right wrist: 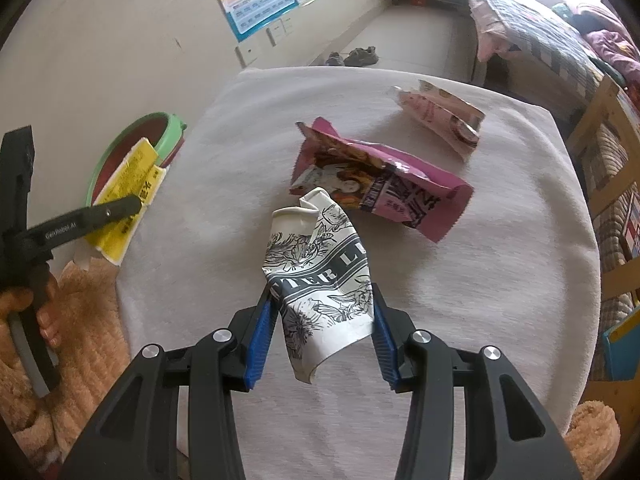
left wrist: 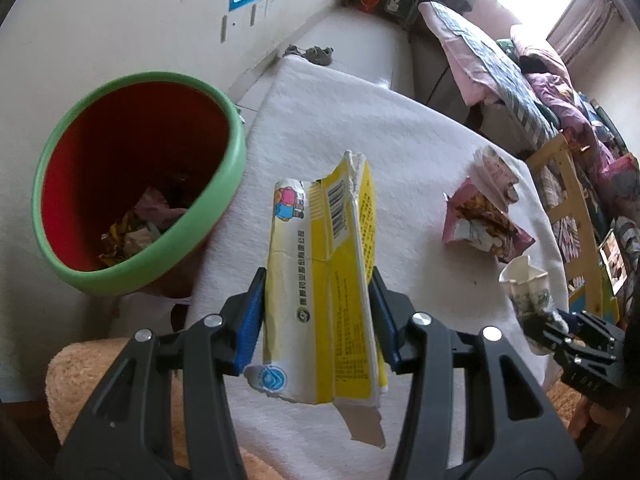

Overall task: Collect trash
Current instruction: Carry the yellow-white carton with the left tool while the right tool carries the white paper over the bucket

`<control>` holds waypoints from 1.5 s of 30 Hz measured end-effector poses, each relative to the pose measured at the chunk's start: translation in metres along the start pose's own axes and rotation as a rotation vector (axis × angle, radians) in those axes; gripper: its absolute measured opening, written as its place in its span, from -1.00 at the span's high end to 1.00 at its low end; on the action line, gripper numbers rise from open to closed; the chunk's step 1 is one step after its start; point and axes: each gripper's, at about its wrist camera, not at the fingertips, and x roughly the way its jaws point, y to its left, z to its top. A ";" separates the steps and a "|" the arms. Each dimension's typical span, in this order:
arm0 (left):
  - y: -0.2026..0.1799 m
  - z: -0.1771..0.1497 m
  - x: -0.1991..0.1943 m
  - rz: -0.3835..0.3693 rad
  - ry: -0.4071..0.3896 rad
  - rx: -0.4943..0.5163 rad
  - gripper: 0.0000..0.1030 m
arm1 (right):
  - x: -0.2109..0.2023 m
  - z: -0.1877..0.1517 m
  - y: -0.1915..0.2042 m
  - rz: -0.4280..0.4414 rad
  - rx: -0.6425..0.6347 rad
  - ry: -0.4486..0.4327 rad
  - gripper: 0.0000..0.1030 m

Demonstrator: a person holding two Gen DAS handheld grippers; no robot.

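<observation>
White cloth covers the table, where the left gripper (left wrist: 316, 316) pinches a yellow carton (left wrist: 320, 280) at centre frame, the right gripper (right wrist: 320, 332) clamps a crumpled cup (right wrist: 320, 264), and either could slip short of the bin (left wrist: 136, 184) at left.

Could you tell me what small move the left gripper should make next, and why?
Probably carry the yellow carton leftward over the bin. The left gripper is shut on the carton, which is clear of the white cloth, and the bin stands open just to its left with trash already inside.
</observation>
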 end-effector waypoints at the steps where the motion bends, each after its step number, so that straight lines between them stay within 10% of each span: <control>1: 0.002 0.000 -0.002 0.001 -0.002 -0.005 0.09 | 0.001 0.000 0.002 0.001 -0.006 0.003 0.16; 45: 0.087 -0.005 -0.042 0.116 -0.114 -0.165 0.09 | 0.006 0.081 0.165 0.099 -0.386 -0.094 0.15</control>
